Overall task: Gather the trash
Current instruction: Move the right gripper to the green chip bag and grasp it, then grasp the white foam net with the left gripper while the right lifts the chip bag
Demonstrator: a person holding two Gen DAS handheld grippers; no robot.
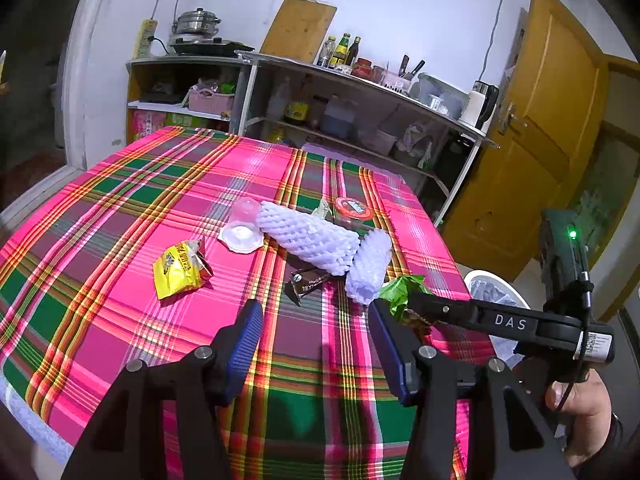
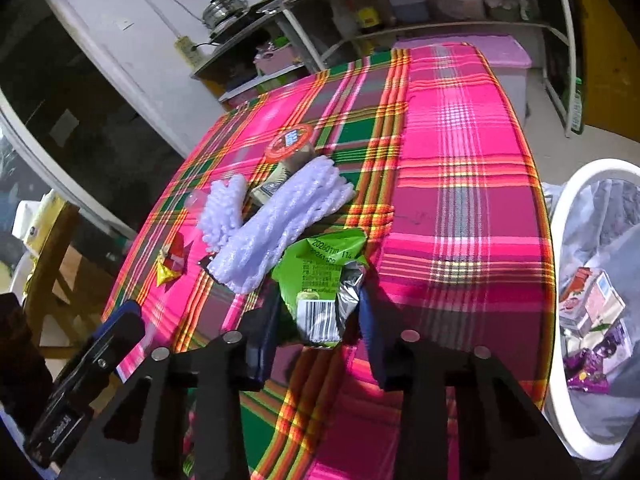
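Note:
A crumpled green snack wrapper (image 2: 320, 264) lies near the right edge of the plaid table (image 2: 460, 200). My right gripper (image 2: 318, 300) is shut on it, one pad against each side. Behind the wrapper lie two white foam fruit nets (image 1: 308, 240) (image 1: 370, 266), a dark wrapper (image 1: 308, 280), a yellow packet (image 1: 180, 270), a clear plastic cup (image 1: 244, 224) on its side, and a red-lidded tub (image 1: 354, 208). My left gripper (image 1: 316, 312) hovers open over the near part of the cloth with nothing between its blue pads. In the left wrist view the green wrapper (image 1: 400, 286) shows under the right gripper's black fingers.
A white bin (image 2: 560, 208) lined with a bag stands on the floor right of the table and holds cartons and wrappers. Metal shelves (image 1: 360, 92) with bottles and pots run along the far wall. A wooden chair (image 2: 52, 264) stands at the table's left side.

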